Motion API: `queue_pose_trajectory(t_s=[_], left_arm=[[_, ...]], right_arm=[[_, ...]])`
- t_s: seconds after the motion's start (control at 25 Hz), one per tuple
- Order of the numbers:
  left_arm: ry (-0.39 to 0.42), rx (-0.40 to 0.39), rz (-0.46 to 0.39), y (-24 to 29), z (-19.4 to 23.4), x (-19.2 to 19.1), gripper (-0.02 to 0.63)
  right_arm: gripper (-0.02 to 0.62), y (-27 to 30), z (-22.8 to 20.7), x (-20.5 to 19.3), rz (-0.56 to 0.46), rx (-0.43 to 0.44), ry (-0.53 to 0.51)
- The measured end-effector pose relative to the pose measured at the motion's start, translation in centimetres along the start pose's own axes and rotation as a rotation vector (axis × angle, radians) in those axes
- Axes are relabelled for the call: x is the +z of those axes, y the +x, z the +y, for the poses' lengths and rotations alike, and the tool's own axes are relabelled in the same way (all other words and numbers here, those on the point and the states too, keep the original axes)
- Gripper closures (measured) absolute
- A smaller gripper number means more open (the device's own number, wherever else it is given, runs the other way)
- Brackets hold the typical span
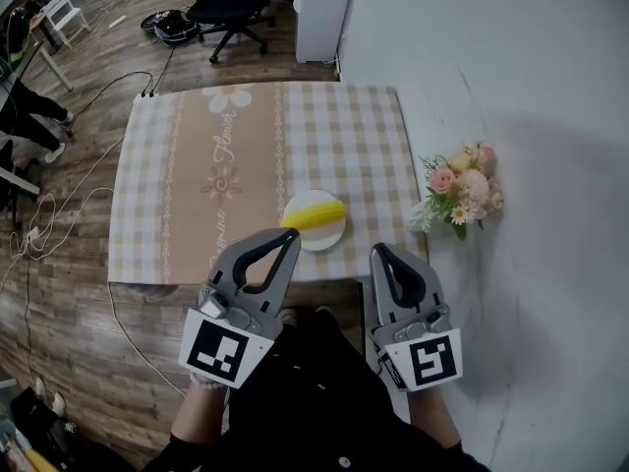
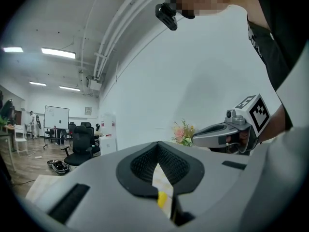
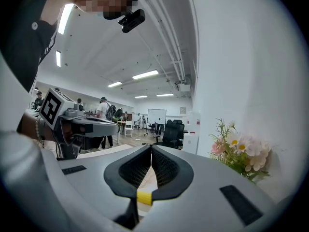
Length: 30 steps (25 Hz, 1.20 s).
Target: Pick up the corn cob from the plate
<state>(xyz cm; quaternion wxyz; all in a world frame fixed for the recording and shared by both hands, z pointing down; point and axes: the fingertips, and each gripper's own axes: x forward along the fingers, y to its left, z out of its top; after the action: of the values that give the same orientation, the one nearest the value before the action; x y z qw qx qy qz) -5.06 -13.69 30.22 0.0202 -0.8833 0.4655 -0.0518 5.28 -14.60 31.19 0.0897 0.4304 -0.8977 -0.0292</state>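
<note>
A yellow corn cob [image 1: 313, 213] lies on a small white plate [image 1: 324, 236] near the front edge of the checked tablecloth [image 1: 344, 136]. My left gripper [image 1: 291, 235] is shut and empty, and its tips hang over the plate's near left rim. To the right, my right gripper [image 1: 378, 252] is shut and empty, just short of the table's front edge. In the left gripper view the jaws [image 2: 157, 145] meet, and a sliver of corn cob [image 2: 162, 198] shows below them. The right gripper view shows its jaws [image 3: 151, 148] closed, with a yellow bit of corn cob [image 3: 144, 197] beneath.
A bunch of pink and white flowers [image 1: 460, 190] stands beside the table's right edge, against a white wall. Office chairs [image 1: 231, 3] and cables [image 1: 59, 214] are on the wood floor beyond and left of the table. The person's dark clothing fills the bottom of the head view.
</note>
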Motion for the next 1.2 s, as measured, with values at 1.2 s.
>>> queue_pose_trajectory(t_s=[1.2], left_arm=[[-0.048,0.018,0.085,4.7,0.0,-2.4,0.594]], right_arm=[[0.554,-0.3,-2.8,-2.5,0.058,0.006,0.020]])
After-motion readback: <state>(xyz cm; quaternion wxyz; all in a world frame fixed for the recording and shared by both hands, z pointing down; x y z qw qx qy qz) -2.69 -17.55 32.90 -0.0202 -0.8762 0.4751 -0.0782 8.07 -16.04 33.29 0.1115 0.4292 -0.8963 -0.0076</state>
